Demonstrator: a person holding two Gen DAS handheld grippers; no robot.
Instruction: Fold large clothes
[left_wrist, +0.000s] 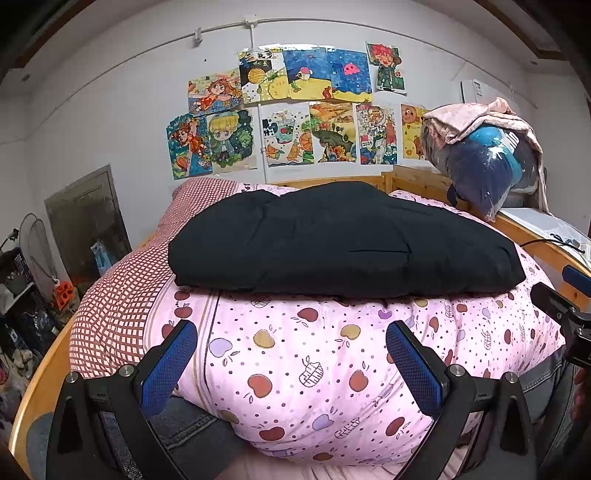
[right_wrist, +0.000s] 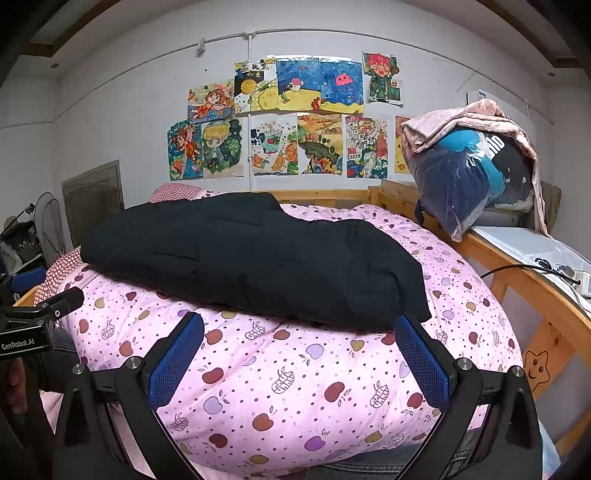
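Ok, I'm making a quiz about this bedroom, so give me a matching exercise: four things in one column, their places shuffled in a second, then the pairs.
Things:
1. black coat
2. drawings
3. plastic bag of clothes
4. checked pillow

Places:
A. taped to the wall
B. folded on top of the pink quilt
C. on the wooden ledge at the right
D. at the left edge of the bed

Pairs: 1-B, 2-A, 3-C, 4-D

Folded black garment (right_wrist: 255, 254) lies on the pink apple-print quilt (right_wrist: 280, 387), right tongs (right_wrist: 299, 358) spread wide, empty
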